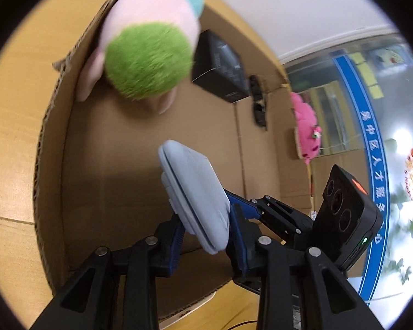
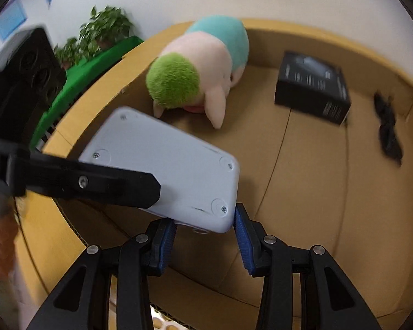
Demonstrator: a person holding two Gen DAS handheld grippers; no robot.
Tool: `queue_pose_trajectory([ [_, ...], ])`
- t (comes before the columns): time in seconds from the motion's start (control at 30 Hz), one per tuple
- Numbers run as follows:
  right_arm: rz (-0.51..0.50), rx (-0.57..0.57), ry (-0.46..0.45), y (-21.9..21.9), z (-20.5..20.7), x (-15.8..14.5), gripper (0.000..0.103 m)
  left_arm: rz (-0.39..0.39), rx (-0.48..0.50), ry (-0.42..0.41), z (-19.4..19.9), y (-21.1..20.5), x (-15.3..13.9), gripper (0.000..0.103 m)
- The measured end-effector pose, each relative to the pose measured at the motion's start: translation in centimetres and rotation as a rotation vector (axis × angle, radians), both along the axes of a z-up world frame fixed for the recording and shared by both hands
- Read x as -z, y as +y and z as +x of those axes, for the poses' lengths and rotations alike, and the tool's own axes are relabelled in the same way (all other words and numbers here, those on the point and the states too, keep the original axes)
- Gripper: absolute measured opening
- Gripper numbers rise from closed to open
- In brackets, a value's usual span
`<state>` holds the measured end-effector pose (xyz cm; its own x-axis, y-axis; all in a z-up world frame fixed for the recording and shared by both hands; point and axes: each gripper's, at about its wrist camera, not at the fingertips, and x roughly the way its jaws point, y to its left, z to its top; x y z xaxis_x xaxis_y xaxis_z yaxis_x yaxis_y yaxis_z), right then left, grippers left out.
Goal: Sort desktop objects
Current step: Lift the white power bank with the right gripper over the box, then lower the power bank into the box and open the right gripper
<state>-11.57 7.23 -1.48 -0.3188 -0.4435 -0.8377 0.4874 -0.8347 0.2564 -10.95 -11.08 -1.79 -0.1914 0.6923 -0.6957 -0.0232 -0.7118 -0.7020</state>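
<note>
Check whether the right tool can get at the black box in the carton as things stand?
Probably not: the right tool is shut on the grey case, shared with the left tool. The path to the black box looks free.

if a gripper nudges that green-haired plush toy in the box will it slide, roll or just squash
The plush toy looks soft and fuzzy, so it would probably squash and drag on the cardboard box floor rather than slide. Its rounded head might let it flop over. It is likely light for its bulk.

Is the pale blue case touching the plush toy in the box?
Apart. In the right wrist view, bare cardboard floor shows between the pale blue case and the plush toy; the left wrist view shows the same gap.
</note>
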Motion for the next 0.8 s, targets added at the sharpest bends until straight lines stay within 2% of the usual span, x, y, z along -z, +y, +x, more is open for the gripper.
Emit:
queue_pose_trajectory([
  [0.17,-0.024,-0.018,-0.103,-0.1,-0.7,0.8,0.043,-0.103,-0.035,-0.066,-0.9,0.2,0.5,0.043],
  [0.27,-0.014,-0.039,-0.121,-0.5,-0.7,0.6,0.042,-0.135,-0.038,-0.096,-1.1,0.5,0.6,0.048],
  [0.33,-0.007,-0.047,-0.131,-0.6,-0.6,0.3,0.044,-0.158,-0.029,-0.109,-1.2,0.9,0.7,0.052],
  [0.37,-0.004,-0.050,-0.138,-0.6,-0.5,0.3,0.048,-0.171,-0.026,-0.114,-1.2,1.0,0.7,0.052],
  [0.43,-0.006,-0.048,-0.142,-0.3,0.0,0.0,0.074,-0.193,-0.029,-0.116,-1.0,1.1,0.6,0.053],
  [0.47,-0.010,-0.047,-0.128,0.1,0.5,-0.3,0.079,-0.211,-0.034,-0.105,-0.8,1.1,0.3,0.053],
  [0.5,-0.013,-0.046,-0.114,0.4,0.9,-0.6,0.084,-0.229,-0.039,-0.087,-0.5,1.1,-0.2,0.053],
  [0.57,-0.040,-0.037,-0.078,1.6,1.8,-1.8,0.085,-0.272,-0.048,-0.024,0.4,1.0,-1.7,0.053],
  [0.67,-0.030,0.015,0.039,3.8,4.1,-4.5,0.095,-0.341,-0.085,0.157,3.0,0.3,-5.7,0.055],
  [0.73,0.038,0.078,0.182,5.2,6.3,-6.5,0.102,-0.382,-0.136,0.291,5.3,-0.1,-8.5,0.068],
  [0.8,0.080,0.131,0.291,6.5,8.5,-7.8,0.103,-0.412,-0.194,0.407,7.7,-0.5,-10.7,0.079],
])
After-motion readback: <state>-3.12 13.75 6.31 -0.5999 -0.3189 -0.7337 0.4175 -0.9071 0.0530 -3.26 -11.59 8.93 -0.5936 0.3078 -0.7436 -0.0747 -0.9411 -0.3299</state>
